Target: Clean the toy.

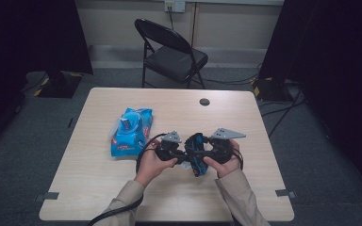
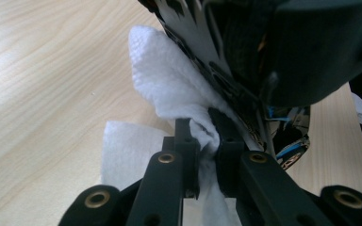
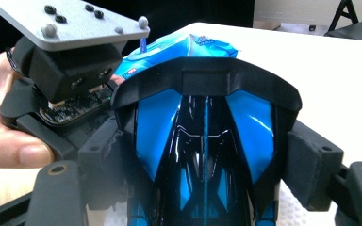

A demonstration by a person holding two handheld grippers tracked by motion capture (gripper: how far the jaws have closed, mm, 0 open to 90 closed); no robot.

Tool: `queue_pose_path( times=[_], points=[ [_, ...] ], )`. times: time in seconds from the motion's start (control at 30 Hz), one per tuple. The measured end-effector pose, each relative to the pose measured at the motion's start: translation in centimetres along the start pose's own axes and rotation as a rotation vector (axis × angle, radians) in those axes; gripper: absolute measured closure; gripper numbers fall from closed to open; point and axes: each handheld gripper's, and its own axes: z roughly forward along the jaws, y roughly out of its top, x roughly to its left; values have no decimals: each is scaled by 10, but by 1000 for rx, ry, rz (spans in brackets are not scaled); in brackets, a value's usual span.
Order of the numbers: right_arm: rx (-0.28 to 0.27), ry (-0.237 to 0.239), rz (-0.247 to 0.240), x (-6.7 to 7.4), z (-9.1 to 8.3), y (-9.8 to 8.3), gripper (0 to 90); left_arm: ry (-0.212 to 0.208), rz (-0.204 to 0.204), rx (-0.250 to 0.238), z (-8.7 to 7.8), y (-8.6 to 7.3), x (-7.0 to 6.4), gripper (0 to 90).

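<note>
The toy car (image 1: 197, 153), black with bright blue panels, sits between my two tools in the high view, above the bench (image 1: 245, 122) near its front edge. My right tool (image 1: 212, 149) has it from its right side and my left tool (image 1: 185, 153) meets it from its left, the two nearly touching across it. A blue pack of wipes (image 1: 132, 131) lies on the bench beyond my left tool and to its left, well apart from the car.

From my left tool's view, that tool (image 2: 206, 134) is clenched on a white wipe (image 2: 169, 84), a soft, dimpled cloth bunched between the pads. The wipe is pressed against the car's black and white patterned side (image 2: 207, 61) just ahead of the jaws. Pale wood of the bench shows to the left.

From my right tool's view, the car (image 3: 202, 141) fills the space between the jaws, glossy black with blue wedges and a black spoiler across its far end. My right tool (image 3: 202, 169) is grasping it, pads tight on both flanks. Beyond it to the left is my left tool (image 3: 70, 66) in my left hand (image 3: 4, 127), with the wipes pack (image 3: 188, 47) behind it.
</note>
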Motion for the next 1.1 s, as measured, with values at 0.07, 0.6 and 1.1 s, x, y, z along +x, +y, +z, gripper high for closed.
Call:
queue_pose_path(
  times=[0.07,0.6,1.1],
  points=[
    [-1,-1,1,0,0,0,258,-4,-2,4,2,-1,-1,832],
    [-20,-9,8,-3,-4,2,258,-38,-13,23,18,-13,-7,832],
    [-31,-16,17,-6,-7,2,258,-41,1,60,20,-18,-8,830]
  ],
)
